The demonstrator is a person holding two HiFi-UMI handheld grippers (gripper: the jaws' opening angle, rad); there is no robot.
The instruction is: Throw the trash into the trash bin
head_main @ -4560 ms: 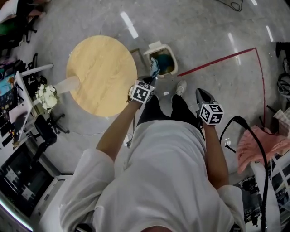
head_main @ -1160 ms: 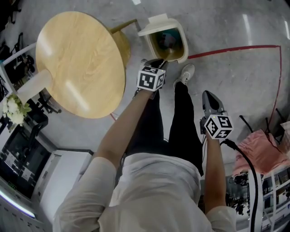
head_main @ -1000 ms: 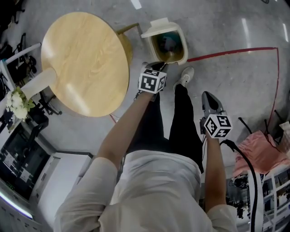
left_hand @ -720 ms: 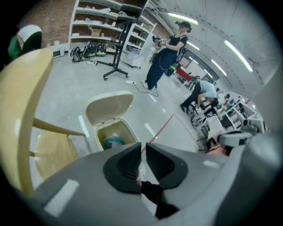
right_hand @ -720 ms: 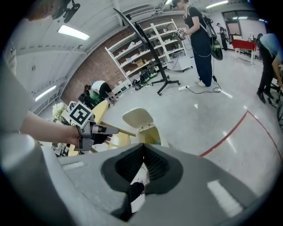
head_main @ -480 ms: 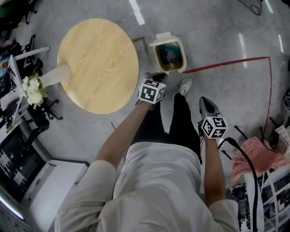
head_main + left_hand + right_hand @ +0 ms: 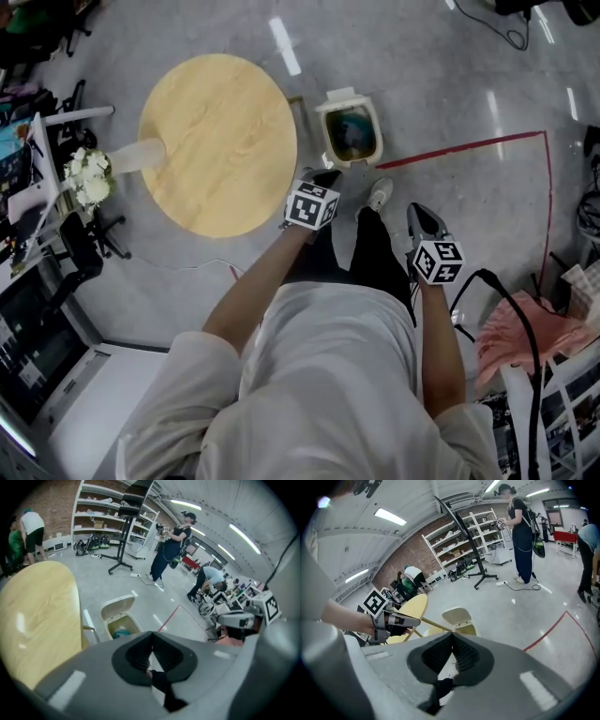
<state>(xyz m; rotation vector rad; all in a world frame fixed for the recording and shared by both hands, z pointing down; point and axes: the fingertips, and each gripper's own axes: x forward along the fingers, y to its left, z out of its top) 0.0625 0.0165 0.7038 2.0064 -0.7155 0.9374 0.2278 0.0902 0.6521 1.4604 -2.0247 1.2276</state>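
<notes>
The round counter [image 7: 216, 141] has its edge just left of the left tongs [image 7: 327, 175], whose jaws have just been closing and now meet on nothing. Ahead of them the trash bin [image 7: 340, 97] stands open with the teal trash [image 7: 351, 141] inside. It looks light, soft and crumpled, best pinched by a raised fold. The right tongs [image 7: 418, 212] are likewise pressed together and empty, with bare floor and a red tape line [image 7: 469, 147] beyond.

We can't ID the teal clump [image 7: 353, 141] in the trash bin [image 7: 323, 127]: too small overhead, half-hidden in left gripper view.
</notes>
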